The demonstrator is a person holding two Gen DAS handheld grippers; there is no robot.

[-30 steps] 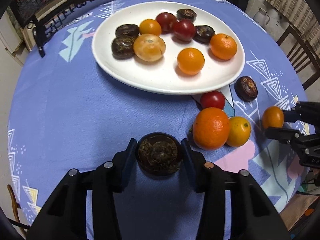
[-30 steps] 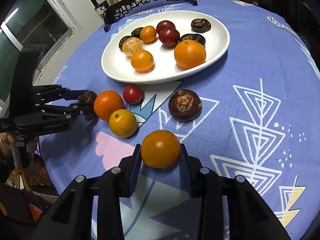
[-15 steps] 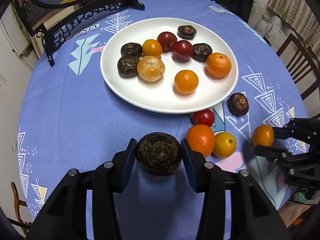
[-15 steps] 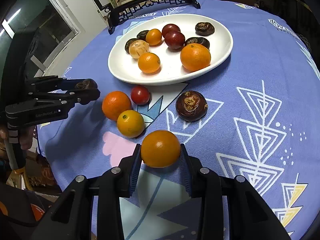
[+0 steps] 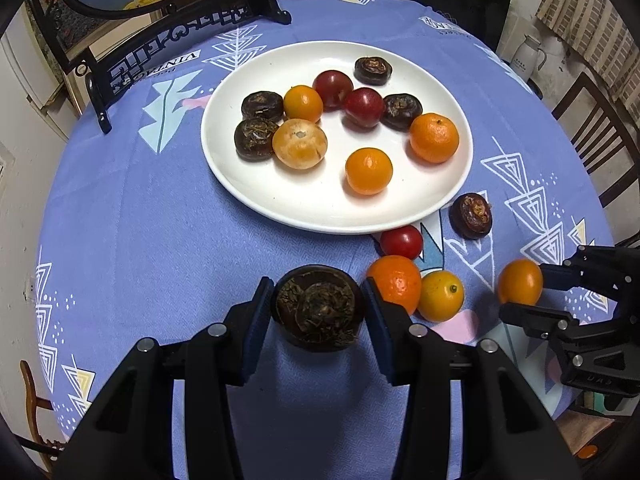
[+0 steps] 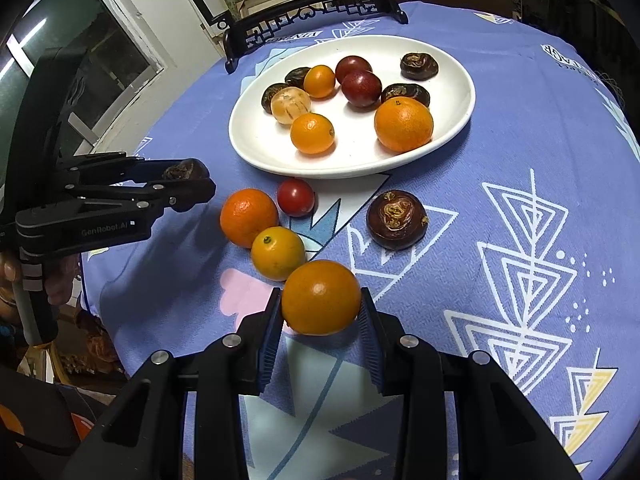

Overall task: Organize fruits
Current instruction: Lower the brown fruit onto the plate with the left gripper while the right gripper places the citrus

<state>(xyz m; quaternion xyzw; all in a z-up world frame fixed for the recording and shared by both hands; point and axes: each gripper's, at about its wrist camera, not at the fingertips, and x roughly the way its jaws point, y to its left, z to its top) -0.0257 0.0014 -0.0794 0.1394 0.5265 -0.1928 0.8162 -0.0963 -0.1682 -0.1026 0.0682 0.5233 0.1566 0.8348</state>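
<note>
Approx. 10 fruits on plate (image 5: 248, 184); left gripper (image 5: 318, 306) clamps dark fruit (image 5: 318, 306), right gripper (image 6: 321, 312) clamps orange (image 6: 321, 298); 4 pcs left on cloth (image 5: 140, 240).

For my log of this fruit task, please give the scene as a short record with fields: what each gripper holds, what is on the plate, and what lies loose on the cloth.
left gripper: shut on a dark water chestnut
right gripper: shut on an orange fruit
plate: white, holds ten fruits: four dark, three orange, two red, one pale peeled
loose on cloth: orange, yellow citrus, tomato, dark chestnut
loose fruits' place: beside the plate's near edge, none on it
</note>
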